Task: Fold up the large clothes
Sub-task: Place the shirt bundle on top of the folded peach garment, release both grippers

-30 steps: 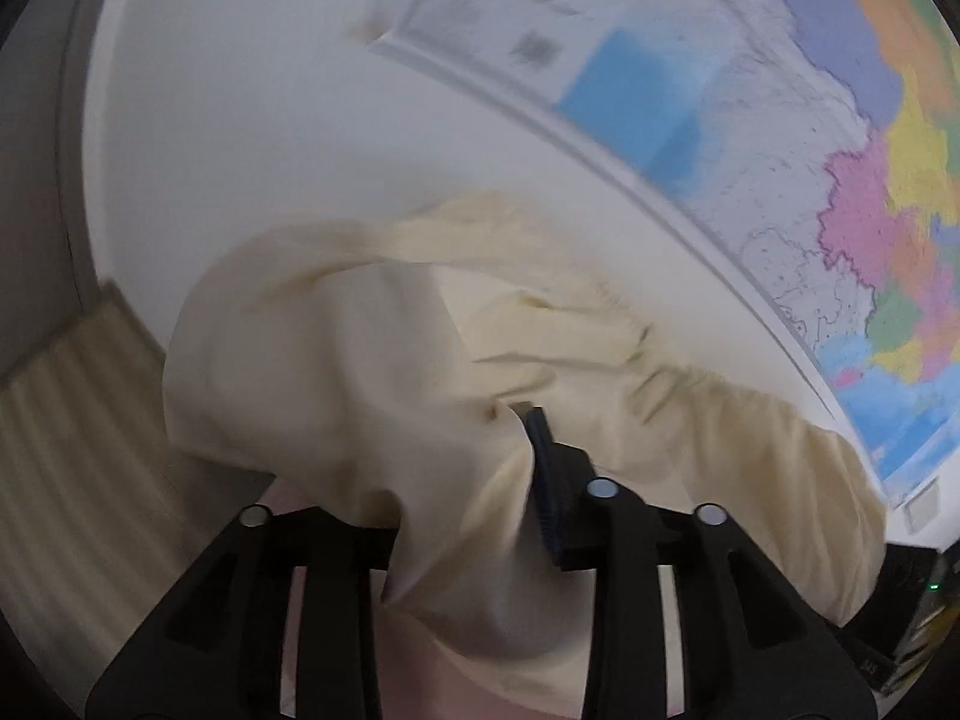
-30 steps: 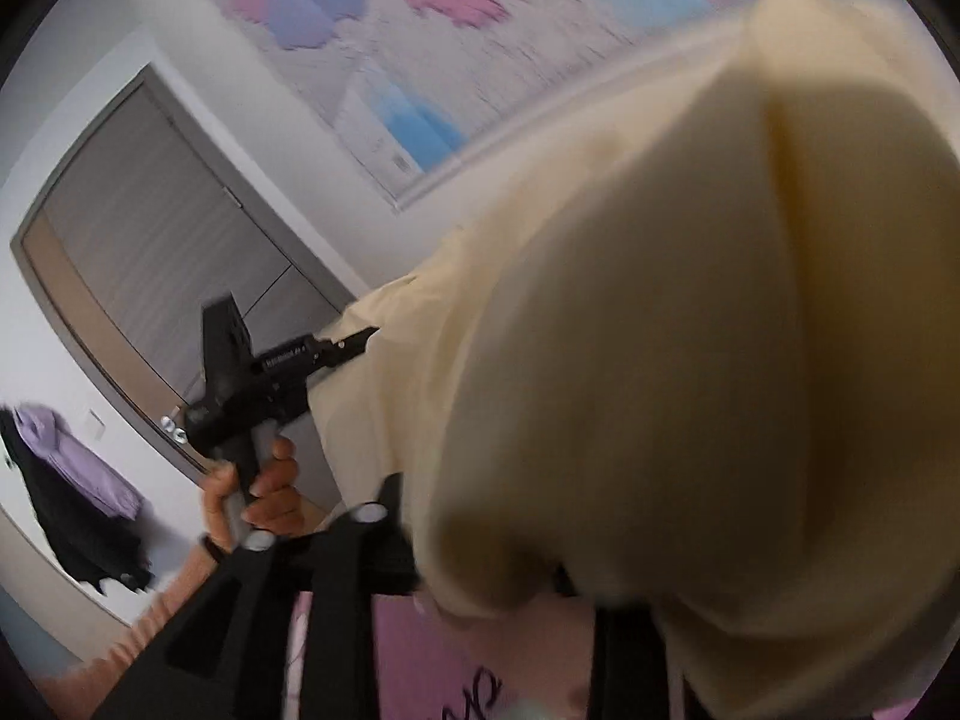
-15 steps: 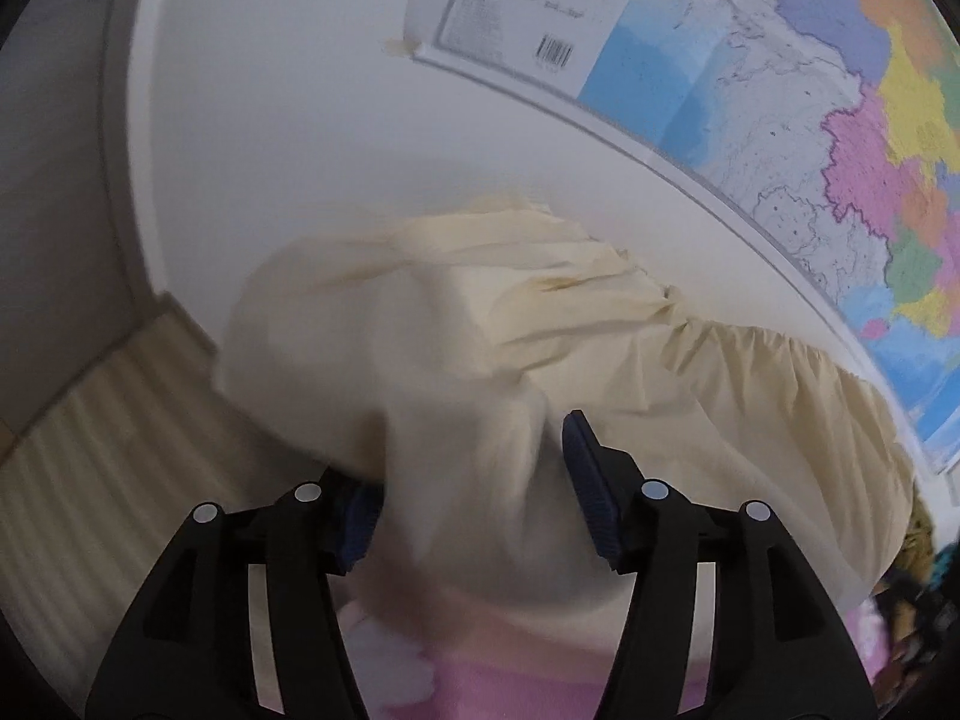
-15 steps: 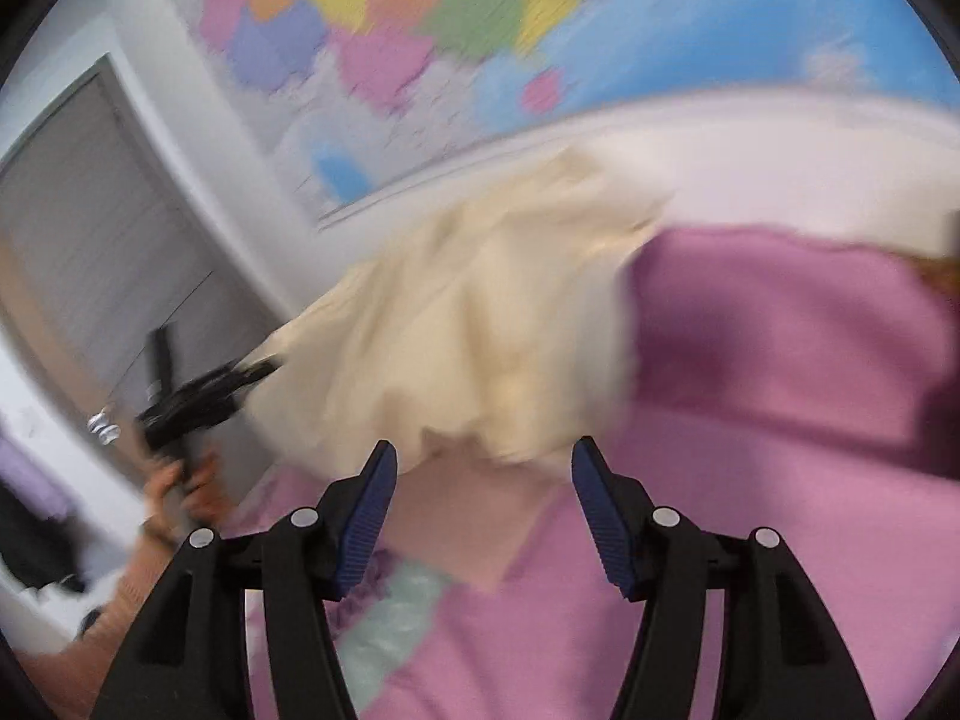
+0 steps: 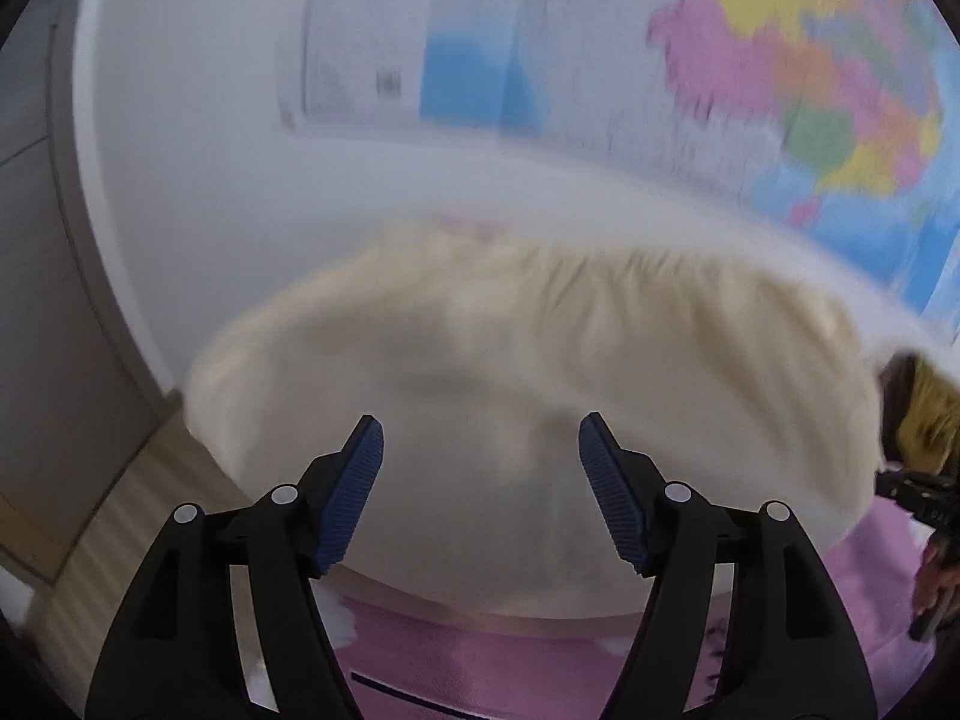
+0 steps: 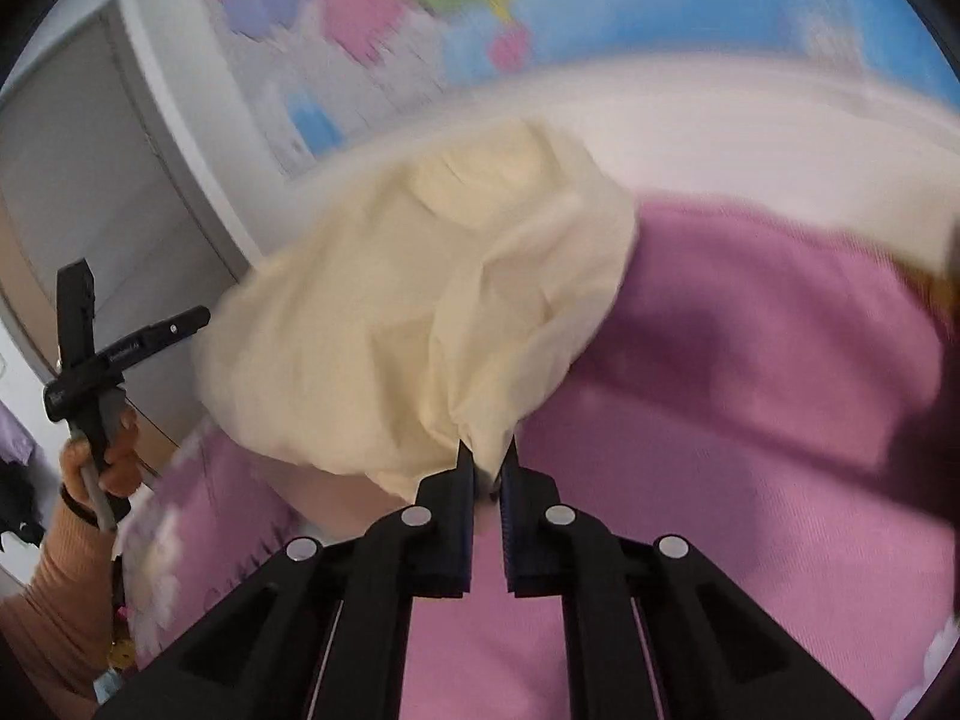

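Observation:
A large cream garment [image 5: 540, 372] lies bunched on the pink bedspread [image 5: 510, 660], blurred in the left wrist view. My left gripper [image 5: 480, 426] hangs over its near edge, jaws opening, with the blue pads [image 5: 354, 492] wide apart and pressing on nothing. In the right wrist view the same cream garment [image 6: 420, 312] spreads up and left from my right gripper [image 6: 486, 462], which is shut on a pinched fold of its near edge. A hand [image 6: 114, 456] in an orange sleeve holds the left tool at the far left.
A coloured wall map [image 5: 780, 60] hangs above the bed. A grey door [image 6: 90, 180] stands at the left, with striped wooden floor [image 5: 120, 540] below. A dark yellow item [image 5: 924, 414] lies at the bed's right. Bare pink bedspread [image 6: 750, 420] extends right of the garment.
My left gripper let go of the cream fabric and its jaws spread wide. My right gripper released, opened, then shut on the garment's edge. The garment dropped onto the bed.

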`<state>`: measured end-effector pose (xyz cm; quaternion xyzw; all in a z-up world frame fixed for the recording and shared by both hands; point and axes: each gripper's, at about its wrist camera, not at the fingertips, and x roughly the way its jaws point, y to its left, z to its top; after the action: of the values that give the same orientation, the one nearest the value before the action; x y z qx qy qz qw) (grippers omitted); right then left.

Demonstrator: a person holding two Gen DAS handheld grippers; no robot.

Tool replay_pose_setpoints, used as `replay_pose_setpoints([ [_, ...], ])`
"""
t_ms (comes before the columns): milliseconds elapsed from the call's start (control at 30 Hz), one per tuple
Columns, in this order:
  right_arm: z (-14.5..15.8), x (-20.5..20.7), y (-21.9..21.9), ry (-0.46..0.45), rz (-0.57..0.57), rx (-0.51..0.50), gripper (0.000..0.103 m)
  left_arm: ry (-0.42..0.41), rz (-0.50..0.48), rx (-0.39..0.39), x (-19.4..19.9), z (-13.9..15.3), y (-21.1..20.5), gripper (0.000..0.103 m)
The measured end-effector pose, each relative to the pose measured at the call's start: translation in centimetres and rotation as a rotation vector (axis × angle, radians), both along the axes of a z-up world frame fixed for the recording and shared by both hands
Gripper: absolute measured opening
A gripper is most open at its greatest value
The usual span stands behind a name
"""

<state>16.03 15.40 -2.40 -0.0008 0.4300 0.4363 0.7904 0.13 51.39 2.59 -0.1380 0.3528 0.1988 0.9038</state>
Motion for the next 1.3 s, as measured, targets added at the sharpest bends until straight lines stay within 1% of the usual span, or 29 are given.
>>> replay_pose_setpoints([
  [33, -0.3, 0.1, -0.1, 0.027, 0.002, -0.010, 0.008, 0.008, 0.009, -0.022, 0.3, -0.8, 0.3, 0.068],
  [67, -0.1, -0.1, -0.3, 0.031, -0.004, -0.025, 0.013, -0.003, 0.023, -0.042, 0.2, -1.3, 0.6, 0.068],
  [100, 0.6, -0.4, -0.3, 0.017, -0.006, -0.032, 0.019, -0.011, 0.033, -0.051, 0.0, -1.3, 0.7, 0.068],
  [133, 1.9, -1.0, -0.4, -0.017, -0.005, -0.024, 0.021, -0.020, 0.039, -0.053, -0.2, -1.2, 0.7, 0.067],
  [167, 3.0, -1.6, -0.6, -0.056, -0.017, -0.021, 0.028, -0.028, 0.044, -0.049, -0.4, -0.9, 0.4, 0.067],
  [200, 4.7, -2.5, -0.7, -0.115, -0.020, -0.010, 0.032, -0.033, 0.036, -0.041, -0.5, -0.6, 0.0, 0.067],
  [233, 5.7, -2.9, -0.7, -0.148, -0.012, 0.008, 0.032, -0.037, 0.029, -0.025, -0.6, -0.4, -0.5, 0.067],
  [267, 6.7, -3.6, -0.7, -0.182, 0.001, 0.026, 0.035, -0.037, 0.025, 0.002, -0.7, -0.1, -1.4, 0.068],
  [300, 7.8, -4.1, 0.0, -0.212, 0.019, 0.037, 0.041, -0.035, 0.018, 0.017, -0.6, 0.1, -1.9, 0.070],
  [367, 8.6, -4.7, 1.6, -0.236, 0.058, 0.049, 0.042, -0.036, 0.001, 0.040, -0.4, 0.4, -3.5, 0.081],
  [467, 7.8, -4.2, 4.6, -0.244, 0.070, 0.023, 0.042, -0.028, -0.027, 0.072, -0.2, 0.2, -6.3, 0.085],
  [533, 6.1, -3.5, 6.3, -0.216, 0.064, -0.007, 0.043, -0.015, -0.025, 0.095, -0.2, -0.2, -7.6, 0.086],
  [600, 4.2, -3.1, 7.5, -0.186, 0.059, -0.047, 0.043, -0.002, -0.041, 0.088, 0.1, -0.9, -8.7, 0.089],
  [700, 2.5, -3.4, 7.8, -0.184, 0.061, -0.078, 0.043, 0.008, -0.044, 0.089, 0.3, -1.6, -9.7, 0.090],
  [800, 2.5, -3.8, 7.2, -0.179, 0.065, -0.094, 0.044, 0.010, -0.035, 0.077, 0.3, -2.0, -10.2, 0.090],
  [900, 3.1, -4.1, 6.7, -0.184, 0.060, -0.093, 0.045, 0.010, -0.030, 0.056, 0.0, -2.0, -10.5, 0.090],
  [967, 3.4, -4.6, 6.6, -0.181, 0.061, -0.068, 0.054, 0.013, -0.020, 0.064, -0.2, -1.7, -11.0, 0.091],
  [1000, 3.6, -4.9, 6.4, -0.182, 0.061, -0.061, 0.056, 0.015, -0.015, 0.072, -0.3, -1.6, -11.2, 0.093],
  [1033, 3.6, -5.2, 6.3, -0.185, 0.062, -0.059, 0.057, 0.016, -0.007, 0.092, -0.5, -1.4, -11.6, 0.096],
  [1100, 3.7, -6.3, 6.0, -0.192, 0.064, -0.052, 0.064, 0.013, 0.006, 0.126, -0.9, -0.9, -12.3, 0.097],
  [1133, 3.8, -6.7, 5.9, -0.196, 0.064, -0.047, 0.066, 0.015, 0.011, 0.130, -1.1, -0.8, -12.6, 0.097],
  [1200, 3.9, -7.5, 5.8, -0.204, 0.059, -0.039, 0.076, 0.016, 0.021, 0.123, -1.6, -0.6, -13.2, 0.097],
  [1233, 3.9, -8.1, 5.6, -0.217, 0.050, -0.040, 0.083, 0.014, 0.028, 0.124, -1.9, -0.5, -13.5, 0.097],
  [1300, 3.8, -8.6, 5.7, -0.233, 0.043, -0.046, 0.086, 0.012, 0.044, 0.120, -2.5, -0.5, -14.0, 0.097],
])
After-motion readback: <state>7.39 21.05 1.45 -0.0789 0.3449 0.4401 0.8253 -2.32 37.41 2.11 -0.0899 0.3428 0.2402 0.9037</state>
